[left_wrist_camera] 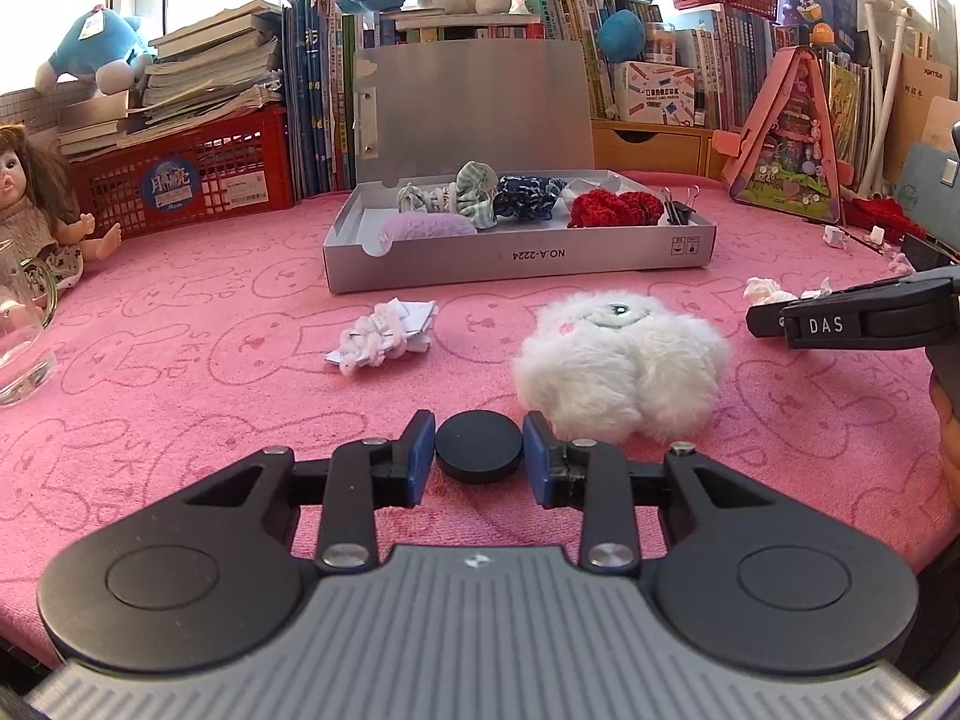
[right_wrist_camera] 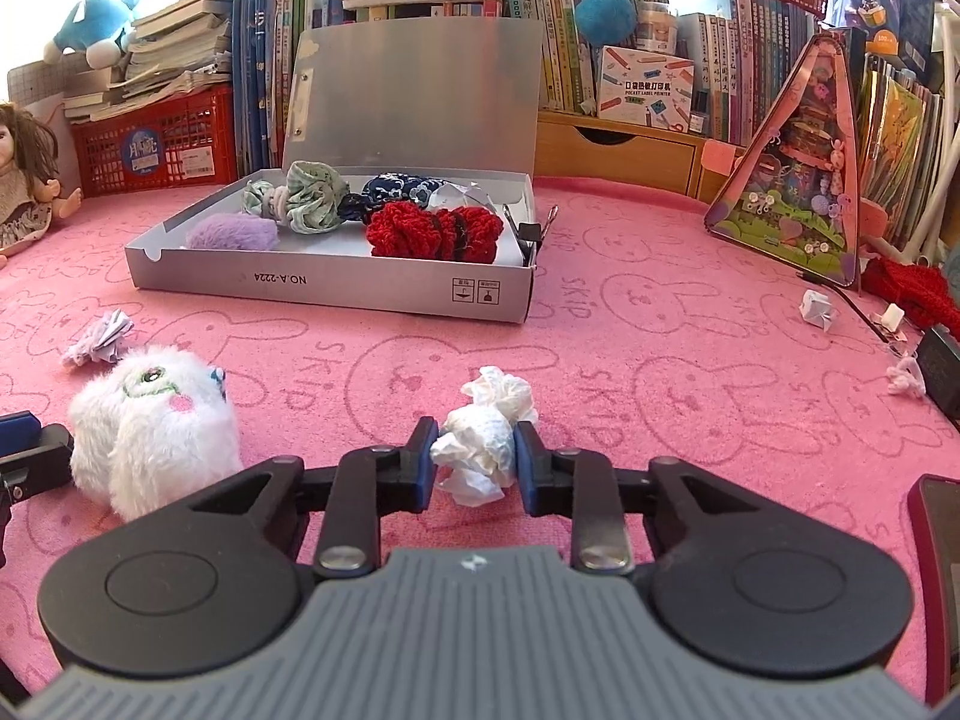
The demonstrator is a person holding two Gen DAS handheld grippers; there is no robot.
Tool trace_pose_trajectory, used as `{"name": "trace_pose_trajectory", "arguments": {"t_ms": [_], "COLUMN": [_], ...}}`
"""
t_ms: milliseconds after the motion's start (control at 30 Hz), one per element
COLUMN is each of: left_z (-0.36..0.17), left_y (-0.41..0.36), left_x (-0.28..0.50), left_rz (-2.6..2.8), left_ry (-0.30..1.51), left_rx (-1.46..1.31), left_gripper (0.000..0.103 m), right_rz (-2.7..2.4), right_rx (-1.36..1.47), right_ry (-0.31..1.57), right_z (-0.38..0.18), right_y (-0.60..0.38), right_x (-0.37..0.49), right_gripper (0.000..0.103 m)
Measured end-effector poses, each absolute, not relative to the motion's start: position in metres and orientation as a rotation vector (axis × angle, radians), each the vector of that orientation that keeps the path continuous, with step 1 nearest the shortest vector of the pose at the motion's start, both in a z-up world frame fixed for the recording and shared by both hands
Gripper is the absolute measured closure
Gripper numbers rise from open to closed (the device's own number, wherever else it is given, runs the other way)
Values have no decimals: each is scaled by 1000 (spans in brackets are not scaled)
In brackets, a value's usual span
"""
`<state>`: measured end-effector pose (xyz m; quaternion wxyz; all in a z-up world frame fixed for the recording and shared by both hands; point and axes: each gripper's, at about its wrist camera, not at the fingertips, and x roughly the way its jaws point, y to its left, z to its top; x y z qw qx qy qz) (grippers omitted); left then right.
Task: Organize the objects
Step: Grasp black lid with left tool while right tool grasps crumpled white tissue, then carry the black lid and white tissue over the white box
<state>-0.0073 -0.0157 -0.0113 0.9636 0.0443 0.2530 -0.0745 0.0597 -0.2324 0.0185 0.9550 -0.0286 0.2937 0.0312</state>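
Observation:
My left gripper [left_wrist_camera: 479, 459] has a black round disc [left_wrist_camera: 478, 446] between its blue pads, both pads against its sides, on the pink towel. My right gripper [right_wrist_camera: 474, 459] is shut on a crumpled white tissue [right_wrist_camera: 486, 435], low over the towel; it also shows at the right edge of the left wrist view [left_wrist_camera: 840, 324]. A white fluffy plush [left_wrist_camera: 621, 369] lies between the two grippers and shows in the right wrist view [right_wrist_camera: 150, 414]. The open grey box [left_wrist_camera: 516, 252] [right_wrist_camera: 336, 288] at the back holds scrunchies, a red knit piece [right_wrist_camera: 432, 231] and binder clips.
A crumpled paper scrap [left_wrist_camera: 384, 336] [right_wrist_camera: 99, 339] lies left of the plush. A glass mug [left_wrist_camera: 21, 330] and a doll [left_wrist_camera: 36, 204] are at the far left. A pink triangular toy case [right_wrist_camera: 798, 180], small paper bits [right_wrist_camera: 819, 309] and books line the back and right.

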Motion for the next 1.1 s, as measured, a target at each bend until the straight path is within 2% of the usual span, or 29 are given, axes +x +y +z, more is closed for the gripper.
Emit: {"name": "trace_pose_trajectory", "arguments": {"t_ms": [300, 700, 1100], "left_z": [10, 46, 50], "left_y": [-10, -9, -16], "left_x": [5, 66, 115], "left_rz": [-115, -79, -67], "left_ry": [486, 442, 443], "left_rx": [77, 50, 81], "left_gripper": [66, 66, 66], "right_rz": [93, 136, 180], "right_rx": [-12, 23, 104], "right_ry": [581, 531, 530], "right_z": [34, 59, 75], "right_y": [-233, -221, -213], "right_x": [62, 87, 125], "right_gripper": [72, 72, 72]}}
